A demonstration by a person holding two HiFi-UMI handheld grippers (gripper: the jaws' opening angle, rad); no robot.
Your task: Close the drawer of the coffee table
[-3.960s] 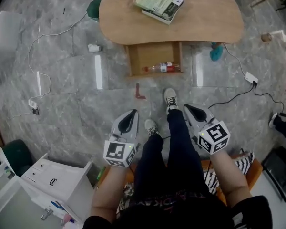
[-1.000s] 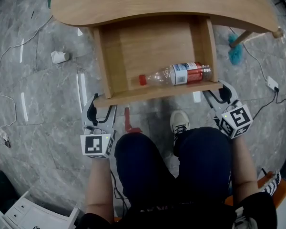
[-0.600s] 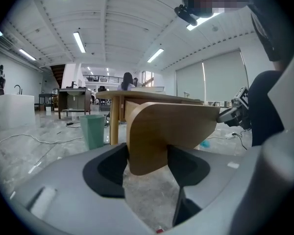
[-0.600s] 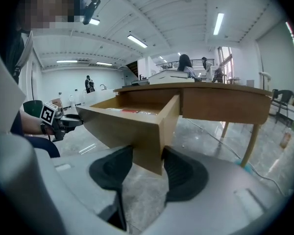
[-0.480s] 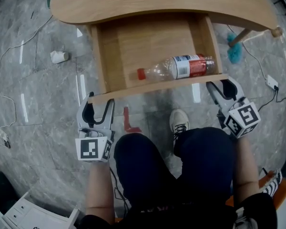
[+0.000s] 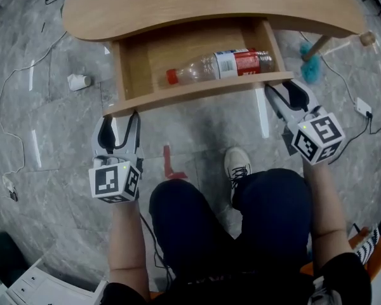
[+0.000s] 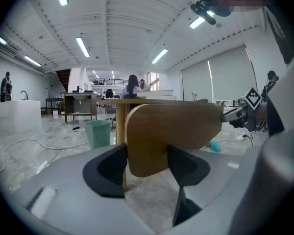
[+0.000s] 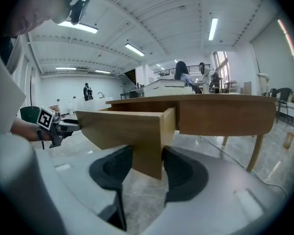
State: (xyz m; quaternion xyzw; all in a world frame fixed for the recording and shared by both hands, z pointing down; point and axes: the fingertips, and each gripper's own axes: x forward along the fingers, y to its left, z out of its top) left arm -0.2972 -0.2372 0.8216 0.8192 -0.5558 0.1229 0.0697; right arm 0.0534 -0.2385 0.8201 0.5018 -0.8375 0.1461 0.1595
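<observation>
The drawer's (image 6: 197, 89) back is hidden under the tabletop (image 6: 178, 5), and the picture's edge cuts that tabletop off beyond the drawer. In both gripper views the front board hides the drawer's inside. Whether the jaw tips press on the board cannot be told.

The drawer stands part-way out of the coffee table and opens toward the person. Its long front runs left to right, the right end slightly farther from the person. Inside, a bottle (image 6: 216, 65) lies on its side against the front and along it, with its red cap toward the drawer's left end.

The left gripper (image 6: 119, 121) sits at the drawer's left end with its 2 jaws released and wide apart, the board's rounded end in the gap. The right gripper (image 6: 284, 94) sits at the drawer's right end, its jaws also parted, with the board's square corner between them.

Drawer and tabletop are pale, smooth wood, and the tabletop is curved in outline. The bottle is clear plastic with a red label. The floor (image 6: 51, 138) around the drawer is glossy grey marble. A crumpled cup (image 6: 79, 81) lies left of the drawer and a teal brush (image 6: 311, 68) right of it.
</observation>
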